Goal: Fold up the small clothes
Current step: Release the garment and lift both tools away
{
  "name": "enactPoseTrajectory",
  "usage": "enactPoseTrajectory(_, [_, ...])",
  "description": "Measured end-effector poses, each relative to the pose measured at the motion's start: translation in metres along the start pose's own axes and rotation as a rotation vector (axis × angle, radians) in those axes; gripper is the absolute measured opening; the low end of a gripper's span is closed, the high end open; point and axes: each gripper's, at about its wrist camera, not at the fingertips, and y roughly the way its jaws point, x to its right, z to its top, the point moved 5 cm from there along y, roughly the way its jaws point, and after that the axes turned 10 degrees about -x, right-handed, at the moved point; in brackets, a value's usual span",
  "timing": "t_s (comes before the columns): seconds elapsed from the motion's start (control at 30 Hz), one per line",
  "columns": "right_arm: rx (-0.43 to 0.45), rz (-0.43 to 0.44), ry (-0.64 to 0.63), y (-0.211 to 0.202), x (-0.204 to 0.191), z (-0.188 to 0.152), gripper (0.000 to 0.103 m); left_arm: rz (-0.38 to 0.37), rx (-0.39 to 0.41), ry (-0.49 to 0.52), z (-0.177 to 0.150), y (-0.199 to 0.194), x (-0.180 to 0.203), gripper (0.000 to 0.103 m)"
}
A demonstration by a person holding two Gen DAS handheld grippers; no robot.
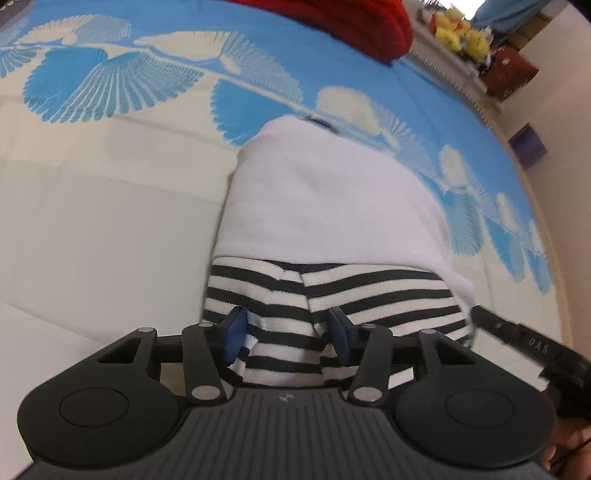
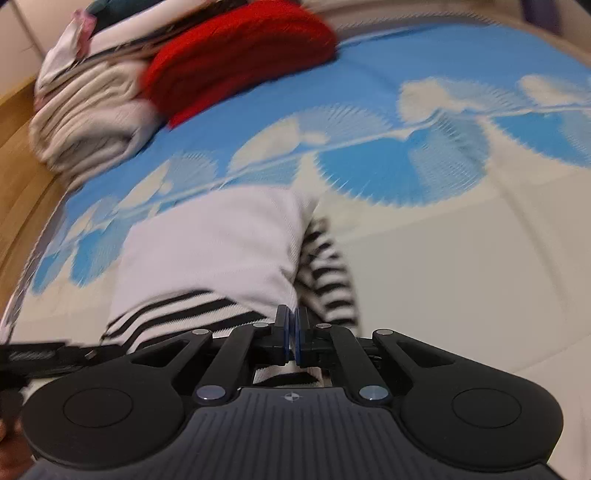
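A small white garment [image 1: 332, 206] with black-and-white striped sleeves [image 1: 369, 291] lies on the bed cover [image 1: 92, 240]. My left gripper [image 1: 287, 334] hangs low over the near striped part. It is open, and the striped cloth sits between its blue pads [image 1: 234, 334]. In the right wrist view the same garment [image 2: 207, 251] lies just ahead, with a striped sleeve [image 2: 328, 273] to its right. My right gripper [image 2: 292, 328] is shut at the garment's near edge, pads together, and no cloth shows between them. One of its fingers [image 1: 509, 328] enters the left wrist view from the right.
A red knitted item [image 2: 240, 48] and a stack of folded pale clothes [image 2: 85, 122] lie at the far side of the blue-and-white cover. Yellow plush toys [image 1: 458, 29] and a purple box [image 1: 528, 147] stand beyond the bed. Wooden floor [image 2: 22, 177] runs along its edge.
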Motion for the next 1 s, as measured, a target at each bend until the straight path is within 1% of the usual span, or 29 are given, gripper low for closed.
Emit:
enactPoseTrajectory(0.03, [0.003, -0.044, 0.001, 0.002, 0.004, 0.001, 0.000, 0.033, -0.009, 0.017, 0.000, 0.002, -0.001, 0.065])
enactPoseTrajectory(0.07, [-0.014, -0.067, -0.004, 0.007, 0.006, 0.000, 0.000, 0.070, -0.013, 0.039, 0.000, 0.002, -0.001, 0.072])
enactPoseTrajectory(0.13, [-0.083, -0.081, -0.028, 0.020, 0.003, -0.008, 0.000, 0.124, 0.001, 0.094, 0.001, -0.004, 0.003, 0.072])
enactPoseTrajectory(0.17, [-0.114, -0.096, -0.057, 0.026, 0.000, -0.013, 0.000, 0.141, 0.021, 0.120, -0.001, -0.010, 0.007, 0.070])
enactPoseTrajectory(0.23, [-0.119, -0.158, -0.087, 0.029, -0.003, -0.016, 0.000, 0.162, 0.081, 0.187, -0.004, -0.026, 0.016, 0.068])
enactPoseTrajectory(0.27, [-0.096, -0.164, -0.067, 0.024, -0.001, -0.015, 0.001, 0.153, 0.106, 0.217, -0.005, -0.031, 0.020, 0.068])
enactPoseTrajectory(0.3, [-0.062, -0.152, -0.037, 0.018, 0.000, -0.011, 0.003, 0.140, 0.112, 0.232, -0.006, -0.034, 0.022, 0.068])
enactPoseTrajectory(0.33, [-0.015, -0.131, -0.008, 0.008, 0.003, -0.007, 0.003, 0.132, 0.102, 0.237, -0.008, -0.033, 0.022, 0.068])
enactPoseTrajectory(0.37, [0.034, -0.109, 0.011, -0.001, 0.003, -0.003, 0.003, 0.138, 0.072, 0.238, -0.011, -0.028, 0.020, 0.069])
enactPoseTrajectory(0.4, [0.081, -0.083, 0.020, -0.011, 0.002, 0.000, 0.003, 0.163, 0.023, 0.242, -0.015, -0.020, 0.016, 0.070])
enactPoseTrajectory(0.43, [0.106, -0.059, 0.018, -0.017, 0.000, 0.001, 0.005, 0.187, -0.010, 0.249, -0.020, -0.013, 0.014, 0.071])
enactPoseTrajectory(0.47, [0.101, -0.031, 0.005, -0.018, -0.003, 0.000, 0.008, 0.208, -0.013, 0.256, -0.022, -0.011, 0.013, 0.072])
enactPoseTrajectory(0.5, [0.061, -0.015, -0.009, -0.014, -0.006, -0.003, 0.023, 0.222, 0.004, 0.267, -0.023, -0.014, 0.015, 0.072])
enactPoseTrajectory(0.53, [-0.030, -0.003, -0.030, -0.004, -0.009, -0.010, 0.039, 0.239, 0.033, 0.288, -0.024, -0.022, 0.020, 0.071])
enactPoseTrajectory(0.57, [-0.152, -0.012, -0.059, 0.010, -0.010, -0.021, 0.039, 0.263, 0.074, 0.321, -0.027, -0.032, 0.026, 0.071])
enactPoseTrajectory(0.6, [-0.251, -0.065, -0.104, 0.022, -0.010, -0.035, 0.038, 0.289, 0.123, 0.357, -0.030, -0.043, 0.031, 0.073])
enactPoseTrajectory(0.63, [-0.276, -0.145, -0.148, 0.026, -0.009, -0.043, 0.039, 0.313, 0.185, 0.397, -0.034, -0.057, 0.039, 0.076])
enactPoseTrajectory(0.67, [-0.253, -0.211, -0.180, 0.022, -0.009, -0.045, 0.039, 0.323, 0.235, 0.421, -0.038, -0.070, 0.045, 0.083])
enactPoseTrajectory(0.7, [-0.211, -0.221, -0.182, 0.014, -0.009, -0.042, 0.039, 0.323, 0.284, 0.432, -0.042, -0.082, 0.049, 0.088])
enactPoseTrajectory(0.73, [-0.165, -0.202, -0.170, 0.003, -0.010, -0.037, 0.038, 0.318, 0.335, 0.428, -0.047, -0.098, 0.052, 0.089])
enactPoseTrajectory(0.77, [-0.098, -0.178, -0.159, -0.014, -0.011, -0.032, 0.038, 0.313, 0.367, 0.415, -0.052, -0.110, 0.055, 0.089])
enactPoseTrajectory(0.87, [0.090, -0.169, -0.192, -0.066, -0.018, -0.024, 0.039, 0.264, 0.449, 0.380, -0.078, -0.151, 0.064, 0.090])
enactPoseTrajectory(0.9, [0.134, -0.161, -0.203, -0.082, -0.021, -0.024, 0.043, 0.256, 0.482, 0.380, -0.089, -0.163, 0.067, 0.090])
enactPoseTrajectory(0.93, [0.174, -0.148, -0.211, -0.097, -0.024, -0.027, 0.049, 0.261, 0.518, 0.377, -0.103, -0.176, 0.070, 0.091])
enactPoseTrajectory(1.0, [0.259, -0.124, -0.229, -0.131, -0.030, -0.038, 0.056, 0.268, 0.568, 0.367, -0.127, -0.193, 0.077, 0.098])
